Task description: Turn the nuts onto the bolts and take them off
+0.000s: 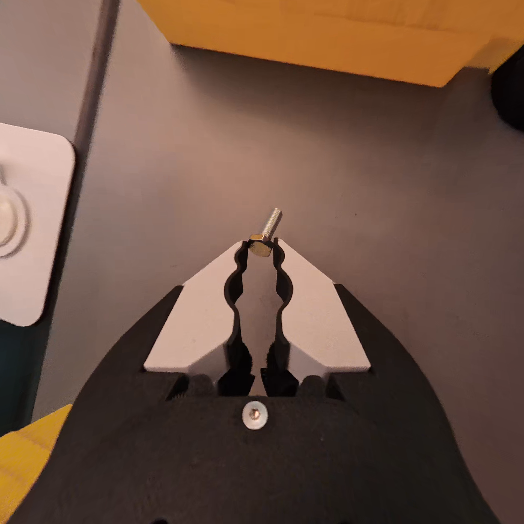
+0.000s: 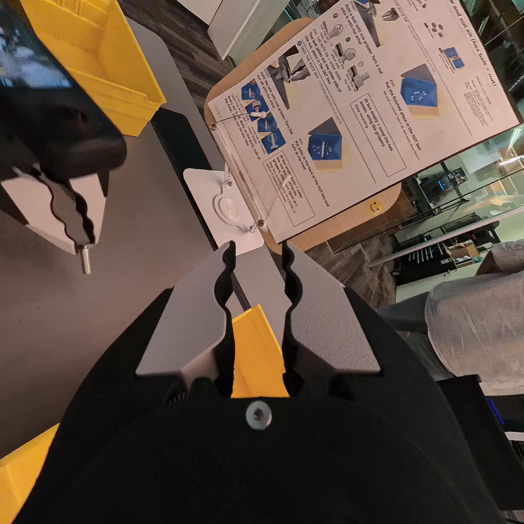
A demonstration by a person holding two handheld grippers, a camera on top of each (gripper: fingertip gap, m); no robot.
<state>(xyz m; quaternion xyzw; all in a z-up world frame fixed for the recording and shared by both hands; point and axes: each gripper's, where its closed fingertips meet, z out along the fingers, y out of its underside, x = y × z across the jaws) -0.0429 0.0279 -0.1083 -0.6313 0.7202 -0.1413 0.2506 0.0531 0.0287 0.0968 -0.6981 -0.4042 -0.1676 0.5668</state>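
Note:
My left gripper (image 1: 261, 244) is shut on the hex head of a silver bolt (image 1: 268, 230), whose bare threaded shank points forward over the grey table. No nut is on the shank. In the right wrist view the left gripper (image 2: 85, 245) shows at the left with the bolt (image 2: 86, 262) sticking out of its tips. My right gripper (image 2: 258, 246) is open and empty, its fingers apart, to the right of the bolt and some way off. No loose nut is in view.
A yellow bin (image 1: 326, 37) stands at the far side of the grey table (image 1: 368, 184); it also shows in the right wrist view (image 2: 93, 62). Another yellow bin (image 2: 255, 354) lies under the right gripper. A white stand (image 2: 224, 204) holds an instruction sheet (image 2: 354, 99). A person's sleeve (image 2: 476, 326) is at the right. My right fingertips sit around 25 cm from my left ones.

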